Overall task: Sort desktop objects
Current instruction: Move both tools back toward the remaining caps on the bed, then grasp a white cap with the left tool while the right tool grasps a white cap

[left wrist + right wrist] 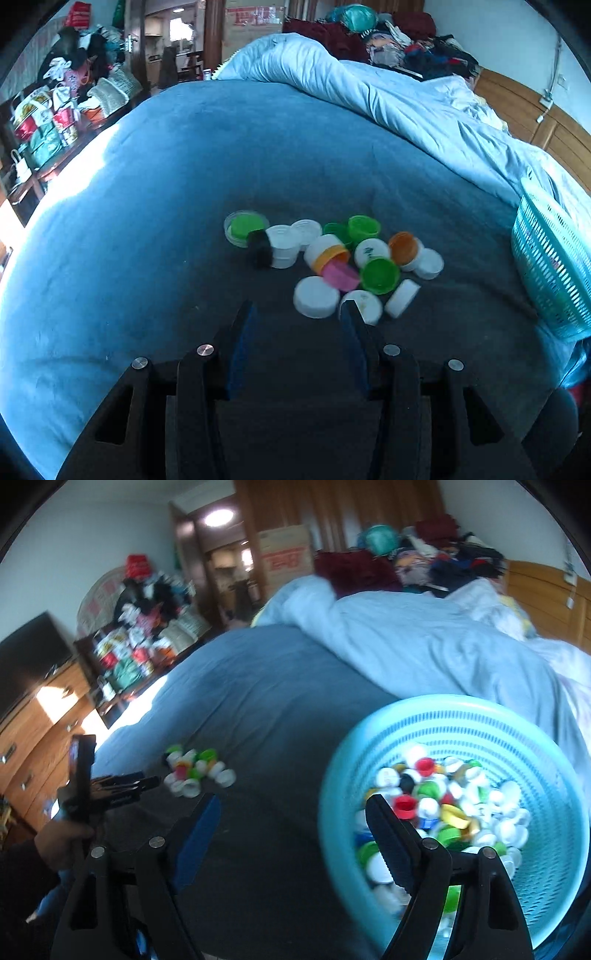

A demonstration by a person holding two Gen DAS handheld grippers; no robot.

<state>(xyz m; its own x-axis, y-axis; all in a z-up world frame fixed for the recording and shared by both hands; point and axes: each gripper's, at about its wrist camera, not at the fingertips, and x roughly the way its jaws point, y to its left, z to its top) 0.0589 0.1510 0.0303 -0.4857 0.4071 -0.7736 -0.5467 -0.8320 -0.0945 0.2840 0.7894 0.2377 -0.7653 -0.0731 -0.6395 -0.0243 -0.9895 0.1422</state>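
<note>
A pile of plastic bottle caps (332,258), white, green, orange, pink and one black, lies on the blue bed sheet (166,184). My left gripper (299,310) is open and empty, its fingertips just short of the nearest white caps. In the right wrist view the same pile (195,771) lies far left. My right gripper (295,805) is open and empty, its right finger over the rim of a turquoise mesh basket (461,716) that holds several mixed caps (443,812). The left gripper (122,786) shows there too, held in a hand.
The basket's side (550,266) stands at the right edge in the left wrist view. A rumpled light-blue duvet (369,103) covers the far half of the bed. Cluttered shelves (55,110) and wooden drawers (40,723) stand to the left.
</note>
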